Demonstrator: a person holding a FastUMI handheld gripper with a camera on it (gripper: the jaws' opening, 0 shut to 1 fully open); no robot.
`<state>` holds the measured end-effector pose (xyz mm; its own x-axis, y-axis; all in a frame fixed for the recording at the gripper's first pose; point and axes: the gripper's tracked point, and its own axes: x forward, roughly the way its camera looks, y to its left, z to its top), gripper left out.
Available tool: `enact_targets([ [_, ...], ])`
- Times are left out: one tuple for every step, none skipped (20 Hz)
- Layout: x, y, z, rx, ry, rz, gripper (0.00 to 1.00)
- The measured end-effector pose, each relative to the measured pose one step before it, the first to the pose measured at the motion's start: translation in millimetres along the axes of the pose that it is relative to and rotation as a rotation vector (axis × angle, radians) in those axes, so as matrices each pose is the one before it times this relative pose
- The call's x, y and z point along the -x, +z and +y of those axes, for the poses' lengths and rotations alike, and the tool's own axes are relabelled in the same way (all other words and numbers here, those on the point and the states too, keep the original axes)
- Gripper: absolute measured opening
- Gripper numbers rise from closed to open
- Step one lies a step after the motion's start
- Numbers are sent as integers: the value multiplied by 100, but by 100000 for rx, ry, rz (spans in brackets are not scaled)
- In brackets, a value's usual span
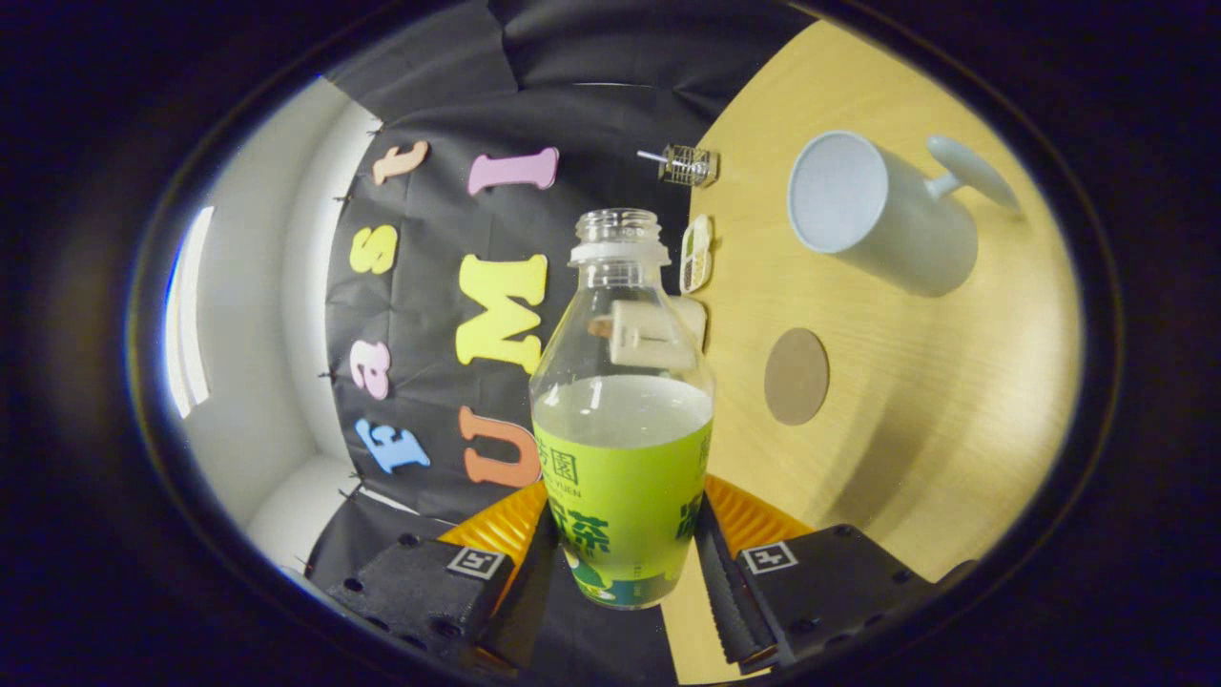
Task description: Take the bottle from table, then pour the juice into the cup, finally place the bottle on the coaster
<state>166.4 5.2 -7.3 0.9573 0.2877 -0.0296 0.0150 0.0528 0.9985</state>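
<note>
The claw (625, 563) is clenched around the open bottle (622, 410), rolled sideways above the surface (906, 401). The cup (878, 215) sits beyond the coaster (796, 376); I'd bring the neck over its rim before tipping further, slowly.

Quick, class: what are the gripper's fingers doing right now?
Gripper: shut on the clear plastic bottle with the green label, uncapped and part full, one finger pressing each side of its lower body.
</note>
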Motion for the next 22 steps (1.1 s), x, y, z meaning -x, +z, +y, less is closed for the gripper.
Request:
enact_targets([
  [114, 307, 360, -3287, 1810, -1123, 75],
  [-7, 321, 228, -2667, 1325, -865, 75],
  [-116, 159, 124, -2559, 1022, -679, 75],
  [-13, 230, 21, -2252, 500, -427, 75],
  [-11, 95, -139, -1900, -10, -171, 75],
  [-98, 154, -31, -2145, 94, -38, 75],
  [23, 317, 196, -2192, 398, -414, 75],
  [-133, 257, 102, -1903, 298, -181, 75],
  [-112, 240, 109, -1660, 257, -295, 75],
  [-13, 284, 111, -1921, 195, -230, 75],
  [-31, 102, 61, -1727, 350, -110, 75],
  [182, 24, 267, -1395, 600, -102, 75],
  [-45, 206, 252, -1595, 610, -389, 75],
  [-89, 137, 132, -1256, 458, -137, 75],
  [9, 205, 95, -1315, 241, -121, 75],
  [-7, 114, 147, -1450, 531, -207, 75],
  [-82, 69, 230, -1352, 671, -105, 75],
  [-149, 189, 218, -1185, 497, -60, 75],
  [-98, -21, 223, -981, 438, -32, 75],
  [-196, -7, -15, -768, 192, -39, 75],
  [-359, 33, -62, -872, 56, 149, 75],
  [-370, -7, -36, -704, 338, 5, 75],
])
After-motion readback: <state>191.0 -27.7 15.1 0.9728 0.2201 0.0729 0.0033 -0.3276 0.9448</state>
